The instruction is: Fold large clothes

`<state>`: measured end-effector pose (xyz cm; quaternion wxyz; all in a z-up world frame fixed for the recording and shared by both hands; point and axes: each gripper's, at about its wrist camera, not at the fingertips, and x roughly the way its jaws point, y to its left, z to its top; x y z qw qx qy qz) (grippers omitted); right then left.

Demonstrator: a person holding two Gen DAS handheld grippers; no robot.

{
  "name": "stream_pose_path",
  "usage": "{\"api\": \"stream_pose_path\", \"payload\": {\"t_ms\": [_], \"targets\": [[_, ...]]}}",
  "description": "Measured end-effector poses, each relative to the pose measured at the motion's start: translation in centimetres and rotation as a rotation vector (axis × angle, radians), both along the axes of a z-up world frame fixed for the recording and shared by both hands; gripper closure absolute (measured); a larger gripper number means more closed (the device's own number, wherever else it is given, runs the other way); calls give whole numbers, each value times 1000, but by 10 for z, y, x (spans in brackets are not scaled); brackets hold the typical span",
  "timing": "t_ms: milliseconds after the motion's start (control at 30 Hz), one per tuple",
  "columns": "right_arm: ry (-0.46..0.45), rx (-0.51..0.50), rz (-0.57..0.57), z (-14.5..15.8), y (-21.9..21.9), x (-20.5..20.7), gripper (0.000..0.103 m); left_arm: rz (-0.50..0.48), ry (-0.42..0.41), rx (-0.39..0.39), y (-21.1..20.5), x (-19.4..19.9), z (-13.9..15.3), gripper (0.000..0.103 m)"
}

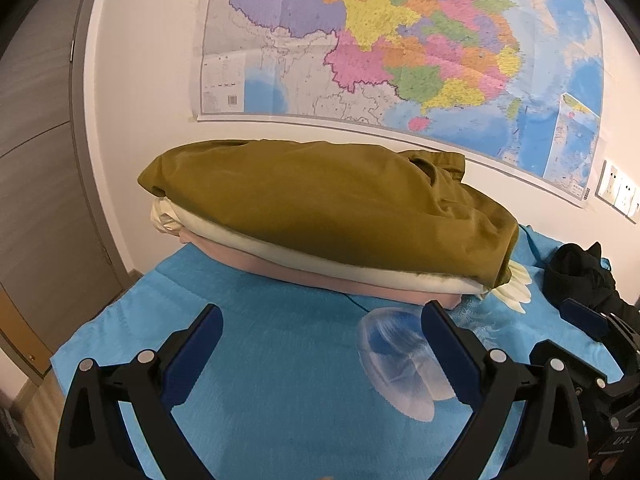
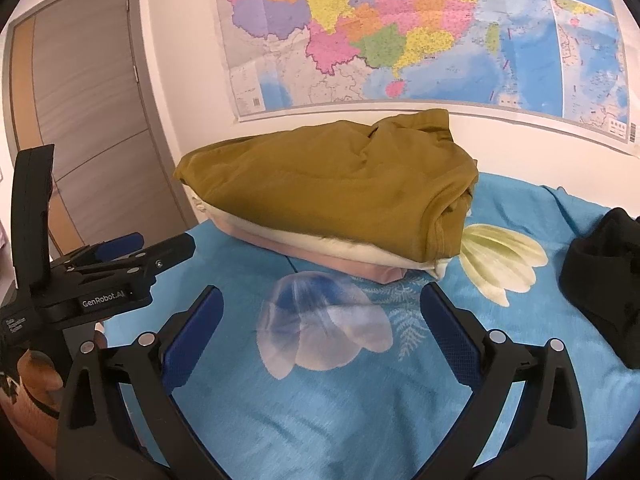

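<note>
**A neat pile is done, and a dark heap waits on your right**

In the left wrist view, your left hand-held gripper [image 1: 322, 334] is spread wide and holds nothing. It hangs over the blue cover [image 1: 280, 380]; you cannot tell if a bed or a bench lies under it. Right ahead sits the pile of folded clothes [image 1: 332, 216]: an olive-green piece on top, a cream one under it, a pink one at the bottom. The pile is close to the wall with the big map [image 1: 400, 40]. Far right lies a black garment [image 1: 580, 276], all bunched up, with your right hand-held gripper just in front of it.

In the right wrist view, your right hand-held gripper [image 2: 322, 308] is also spread wide and empty. The pile [image 2: 332, 192] is ahead, and the black garment [image 2: 604, 280] sits well apart from it on the right. Your left hand-held gripper [image 2: 132, 256] shows at the left edge. A door [image 2: 92, 100] stands behind it.

I think the black garment is next. Watch out: if you swing across low, you could bump the pile and knock the olive piece loose. If you pinch too deep, you could grab the blue cover too. Nothing blocks your way to the black heap.
</note>
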<state>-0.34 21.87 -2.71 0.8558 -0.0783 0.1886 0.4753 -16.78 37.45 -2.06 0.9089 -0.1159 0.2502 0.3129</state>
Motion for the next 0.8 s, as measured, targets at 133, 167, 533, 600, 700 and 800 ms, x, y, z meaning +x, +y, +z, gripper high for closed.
{"api": "stream_pose_path", "payload": {"t_ms": [133, 167, 533, 600, 700, 800], "targets": [[-8, -5, -3, -4, -2, -7, 6, 12, 4, 13, -6, -4, 0, 7], [-8, -6, -3, -4, -3, -7, 6, 15, 4, 14, -7, -6, 0, 7], [-7, -6, -6, -7, -10, -16, 6, 29, 16, 18, -15, -14, -3, 7], [-9, -3, -7, -7, -11, -17, 6, 31, 19, 20, -16, -15, -3, 7], [-12, -3, -8, -7, -11, -18, 6, 31, 19, 19, -17, -16, -3, 7], [-12, -6, -8, -7, -13, -20, 6, 34, 21, 24, -19, -18, -3, 7]]}}
